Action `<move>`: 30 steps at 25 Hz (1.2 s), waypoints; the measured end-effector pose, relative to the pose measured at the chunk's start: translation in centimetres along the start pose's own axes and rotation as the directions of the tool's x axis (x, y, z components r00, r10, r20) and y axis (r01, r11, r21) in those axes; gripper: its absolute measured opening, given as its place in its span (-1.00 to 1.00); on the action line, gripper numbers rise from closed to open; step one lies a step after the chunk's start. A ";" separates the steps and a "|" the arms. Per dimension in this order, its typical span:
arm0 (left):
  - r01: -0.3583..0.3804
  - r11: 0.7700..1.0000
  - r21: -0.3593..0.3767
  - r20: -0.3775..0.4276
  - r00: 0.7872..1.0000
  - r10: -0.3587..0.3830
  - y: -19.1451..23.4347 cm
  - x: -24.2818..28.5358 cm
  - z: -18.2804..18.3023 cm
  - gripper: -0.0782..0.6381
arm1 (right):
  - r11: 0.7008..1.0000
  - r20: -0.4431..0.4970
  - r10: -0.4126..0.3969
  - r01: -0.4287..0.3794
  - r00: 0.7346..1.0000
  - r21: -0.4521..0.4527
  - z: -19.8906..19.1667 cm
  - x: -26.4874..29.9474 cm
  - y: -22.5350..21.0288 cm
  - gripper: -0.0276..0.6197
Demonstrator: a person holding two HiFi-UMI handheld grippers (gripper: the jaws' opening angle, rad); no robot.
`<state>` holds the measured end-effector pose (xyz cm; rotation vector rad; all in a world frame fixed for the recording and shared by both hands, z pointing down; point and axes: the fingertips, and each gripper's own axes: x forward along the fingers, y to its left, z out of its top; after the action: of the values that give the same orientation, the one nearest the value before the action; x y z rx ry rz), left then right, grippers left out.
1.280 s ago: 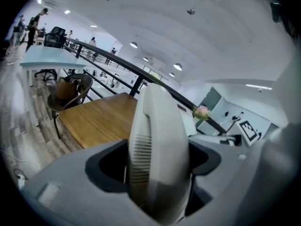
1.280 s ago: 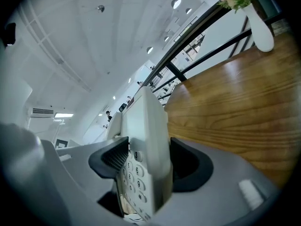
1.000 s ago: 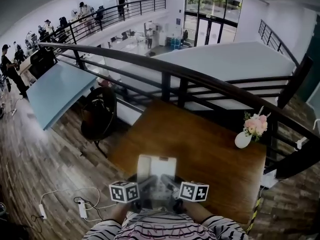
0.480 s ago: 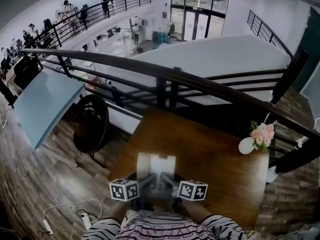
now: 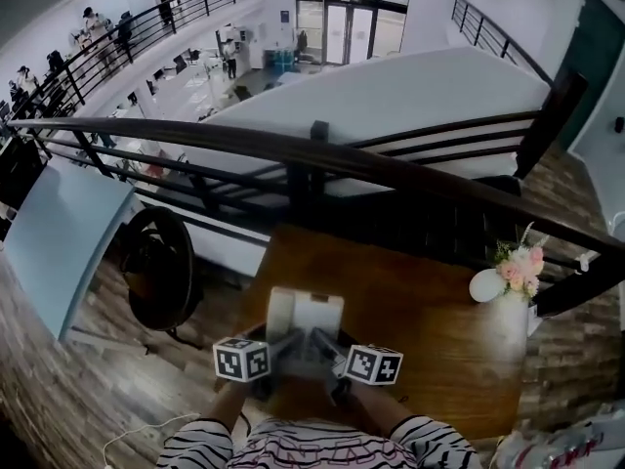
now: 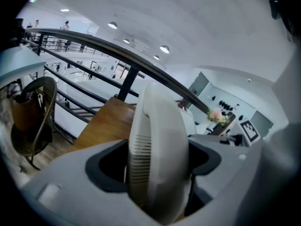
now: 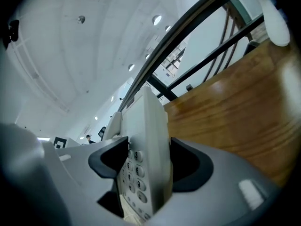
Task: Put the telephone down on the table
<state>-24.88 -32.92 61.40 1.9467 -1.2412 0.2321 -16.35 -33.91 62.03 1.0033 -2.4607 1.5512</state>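
While over the table (image 5: pixel 420 325), telephone (image 5: pixel 306 319) within left tool (image 6: pixel 159 160) and right tool (image 7: pixel 143 166)

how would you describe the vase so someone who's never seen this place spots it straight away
Start at the brown wooden table beside the dark railing. At its far right corner stands a small white vase. It alone carries pink flowers; the other white thing there is the boxy telephone, held by the left gripper and right gripper near the front edge.
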 end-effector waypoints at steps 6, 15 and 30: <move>0.062 0.997 0.035 -0.070 0.996 -0.060 3.3 4.9 4.2 0.22 | 0.997 0.061 -0.060 0.057 0.996 0.056 3.9 4.6 -2.2 -0.06; 0.123 0.992 0.023 -0.152 0.981 -0.118 8.2 13.2 7.3 0.22 | 0.983 0.105 -0.155 0.143 0.982 0.114 8.1 10.8 -7.8 -0.05; 0.139 0.990 0.000 -0.196 0.971 -0.137 11.6 22.9 11.0 0.22 | 0.967 0.112 -0.224 0.207 0.968 0.147 14.3 16.3 -14.5 -0.04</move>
<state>-25.76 -58.60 72.31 1.9610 -0.9753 0.3519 -17.19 -57.74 72.57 1.3829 -2.2539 1.6451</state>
